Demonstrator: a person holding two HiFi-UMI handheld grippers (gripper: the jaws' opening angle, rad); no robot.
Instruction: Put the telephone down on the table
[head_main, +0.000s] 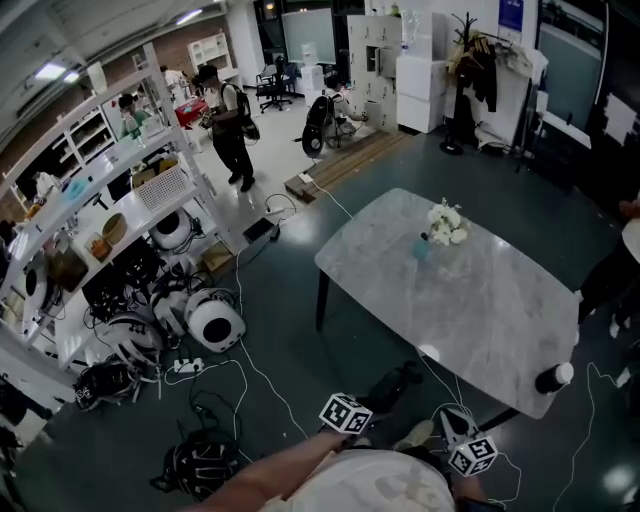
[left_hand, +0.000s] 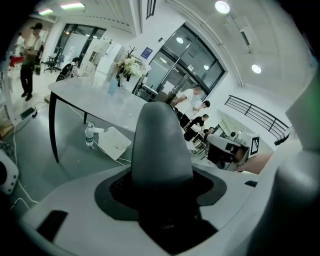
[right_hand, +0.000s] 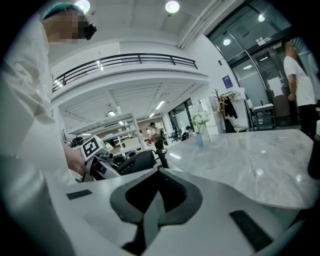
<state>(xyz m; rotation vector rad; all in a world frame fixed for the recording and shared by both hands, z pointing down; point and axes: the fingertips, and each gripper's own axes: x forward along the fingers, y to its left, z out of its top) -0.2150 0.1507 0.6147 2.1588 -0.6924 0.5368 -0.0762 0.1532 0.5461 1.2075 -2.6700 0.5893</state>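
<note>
The black telephone (right_hand: 131, 163), with keypad and coiled cord (right_hand: 160, 152), is held in the air by my left gripper (right_hand: 100, 162), just short of the marble table's (right_hand: 260, 160) near edge. In the left gripper view its dark grey body (left_hand: 160, 145) fills the space between the jaws. From the head view the telephone (head_main: 395, 388) shows as a dark shape past the left gripper (head_main: 372, 402), near the table (head_main: 480, 300) corner. My right gripper (head_main: 455, 425) hangs beside it, its jaws together with nothing in them (right_hand: 151, 216).
A vase of white flowers (head_main: 443, 228) stands mid-table and a black cup (head_main: 553, 378) at the near right corner. Shelves with helmets (head_main: 120, 250) and floor cables (head_main: 250, 370) lie left. A water bottle (left_hand: 89, 136) stands under the table. People (head_main: 230, 125) stand farther off.
</note>
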